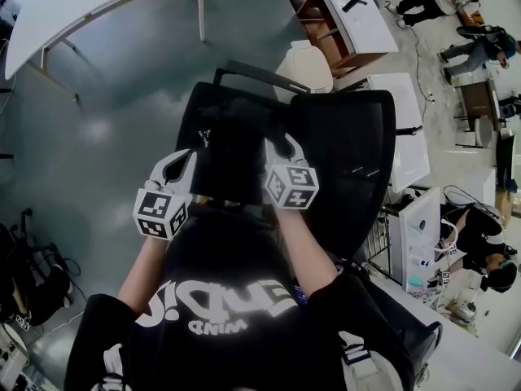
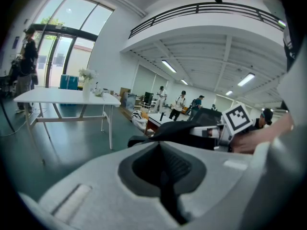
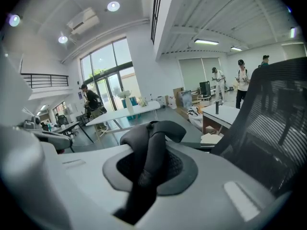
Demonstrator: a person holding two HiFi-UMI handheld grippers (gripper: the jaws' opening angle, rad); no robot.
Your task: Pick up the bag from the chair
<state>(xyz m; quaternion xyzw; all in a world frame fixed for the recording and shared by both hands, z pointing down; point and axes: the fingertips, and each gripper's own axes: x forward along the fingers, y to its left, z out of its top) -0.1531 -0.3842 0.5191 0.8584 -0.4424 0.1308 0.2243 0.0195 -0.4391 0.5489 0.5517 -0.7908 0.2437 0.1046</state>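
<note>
Hanging over the chair [image 1: 352, 161] seat, the bag [image 1: 232, 161] spans side to side between left gripper [image 1: 181, 168] and right gripper [image 1: 286, 148]. Each is clamped on its strap [image 3: 149, 150]. Neither is nearer, so the lift likely needs both raised together.

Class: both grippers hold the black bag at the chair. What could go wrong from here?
The left gripper pinches only a thin edge of the black fabric bag, so it may slip out. The right gripper clamps a bunched fold; uneven grips could tilt the bag. It is close to the black mesh office chair and might snag on it.
</note>
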